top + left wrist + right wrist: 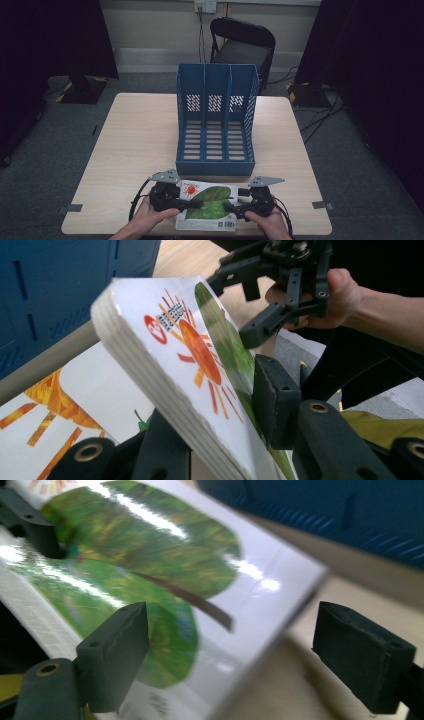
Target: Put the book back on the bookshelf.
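1. High view: I see a thick white board book with a green leaf and a red-orange sun on its cover at the near edge of the pale wooden desk, just in front of a blue plastic three-slot file rack.
2. High view: my left gripper comes in over the book's left side and my right gripper over its right side; a hand holds each from below, and their tips lie close together over the leaf.
3. Left gripper view: the fingers are clamped on the book, one black pad pressed on the cover beside the sun, the other under the stack of thick pages. The gripped edge is raised and tilted off the desk.
4. Left gripper view: a second sheet printed with an orange sun lies under the raised book; I cannot tell whether it belongs to the book or lies apart from it.
5. Left gripper view: the right gripper, held in a hand, sits beyond the book's far edge.
6. Right gripper view: the fingers are spread wide and hold nothing; one pad hangs over the green leaf, the other stands off past the book's edge, above the desk. The blue rack fills the upper right corner.
7. High view: a black folding chair stands behind the desk, on grey carpet.
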Demonstrator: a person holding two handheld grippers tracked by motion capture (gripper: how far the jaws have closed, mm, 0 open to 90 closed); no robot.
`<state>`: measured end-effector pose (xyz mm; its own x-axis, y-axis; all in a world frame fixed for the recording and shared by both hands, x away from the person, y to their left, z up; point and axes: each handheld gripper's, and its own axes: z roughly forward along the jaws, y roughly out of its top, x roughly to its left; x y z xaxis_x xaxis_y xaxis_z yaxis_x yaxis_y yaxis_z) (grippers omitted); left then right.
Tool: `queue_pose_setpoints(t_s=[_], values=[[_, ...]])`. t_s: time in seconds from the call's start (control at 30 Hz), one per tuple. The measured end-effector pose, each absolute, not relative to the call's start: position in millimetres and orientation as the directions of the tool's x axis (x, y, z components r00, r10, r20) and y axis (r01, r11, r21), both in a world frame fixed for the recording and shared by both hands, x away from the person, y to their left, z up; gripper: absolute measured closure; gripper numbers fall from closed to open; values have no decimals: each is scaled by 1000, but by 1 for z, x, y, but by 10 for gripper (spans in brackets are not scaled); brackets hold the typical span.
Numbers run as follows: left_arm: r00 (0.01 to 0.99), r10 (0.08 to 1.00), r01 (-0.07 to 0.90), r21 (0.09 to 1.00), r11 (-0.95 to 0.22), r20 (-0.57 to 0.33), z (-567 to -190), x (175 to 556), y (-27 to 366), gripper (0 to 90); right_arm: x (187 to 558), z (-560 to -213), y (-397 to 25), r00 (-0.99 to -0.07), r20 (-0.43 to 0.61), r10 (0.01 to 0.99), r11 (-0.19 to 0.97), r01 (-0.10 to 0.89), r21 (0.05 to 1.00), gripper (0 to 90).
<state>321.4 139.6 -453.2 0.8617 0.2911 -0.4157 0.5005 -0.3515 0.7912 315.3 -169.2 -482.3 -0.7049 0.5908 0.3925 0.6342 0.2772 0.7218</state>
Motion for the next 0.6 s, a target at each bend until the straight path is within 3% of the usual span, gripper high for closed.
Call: queue_pose_setpoints(t_s=[0.1, 0.23, 0.47, 0.6], values=[[863, 287, 499, 785, -366, -415, -454, 322, 140, 694, 311, -481, -165, -729, 380, 568, 309, 618, 723, 198], [860, 306, 503, 783, -366, -409, -454, 322, 145, 706, 311, -476, -173, -727, 396, 561, 253, 606, 754, 368], [851, 334, 512, 778, -363, -404, -454, 323, 147, 713, 302, -463, -179, -755, 384, 531, 223, 562, 796, 445], [856, 349, 500, 780, -376, -380, -455, 323, 144, 644, 291, -454, -183, -784, 326, 528, 247, 509, 824, 533]])
